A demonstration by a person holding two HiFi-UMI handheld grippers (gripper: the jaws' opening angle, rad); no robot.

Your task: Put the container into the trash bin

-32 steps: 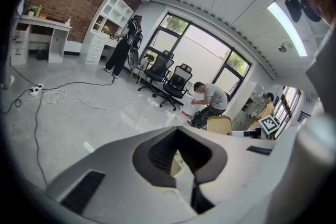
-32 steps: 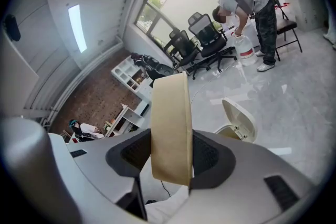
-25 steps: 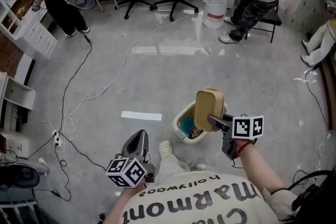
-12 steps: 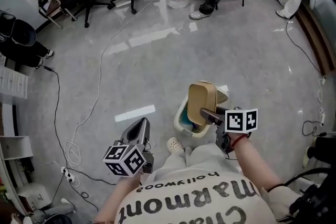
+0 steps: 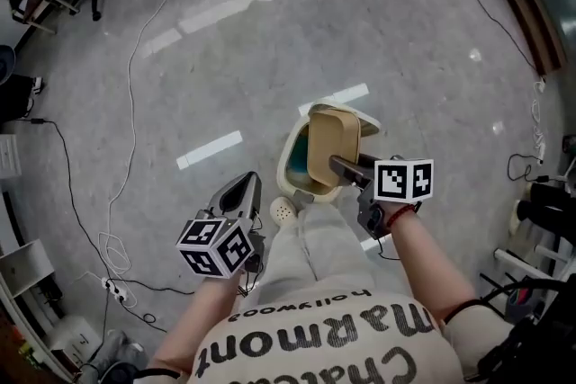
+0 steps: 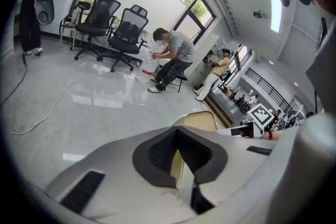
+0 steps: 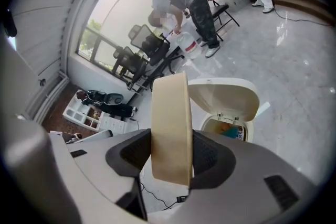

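Head view: the right gripper [image 5: 340, 166] holds the tan container [image 5: 329, 148] on edge over the open trash bin [image 5: 285, 161]; the left gripper [image 5: 245, 186] hovers at the bin's 7 o'clock

Left gripper view: jaws together (nothing between them)

Right gripper view: jaws clamped on the container

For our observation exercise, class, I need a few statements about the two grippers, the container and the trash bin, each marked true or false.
1. The right gripper is clamped on the tan container. True.
2. The trash bin has its lid shut. False: the lid stands open.
3. The left gripper holds a bottle. False: there is nothing between its jaws.
4. The container is held on edge over the bin's opening. True.
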